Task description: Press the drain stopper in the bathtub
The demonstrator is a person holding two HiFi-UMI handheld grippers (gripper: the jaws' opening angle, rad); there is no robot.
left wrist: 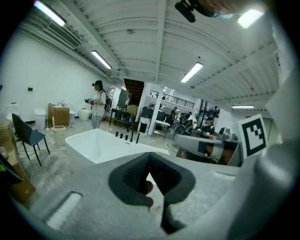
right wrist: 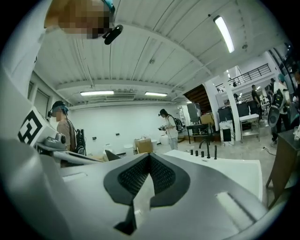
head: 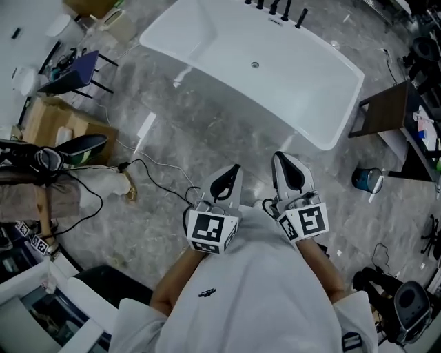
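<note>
Drain stopper [head: 255, 65] in bathtub [head: 311, 96], well beyond left gripper [head: 235, 169], right gripper [head: 278, 158].

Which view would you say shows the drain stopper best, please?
The head view: the drain stopper shows as a small dark spot on the tub floor. Both gripper views catch only the tub's upper part and taps from low down; the stopper is hidden there.

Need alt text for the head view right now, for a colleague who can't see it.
A person in a white shirt holds the left gripper and right gripper shut and empty near the chest, over grey marbled floor. The white bathtub lies ahead, apart from both, its drain stopper untouched in the basin.
</note>
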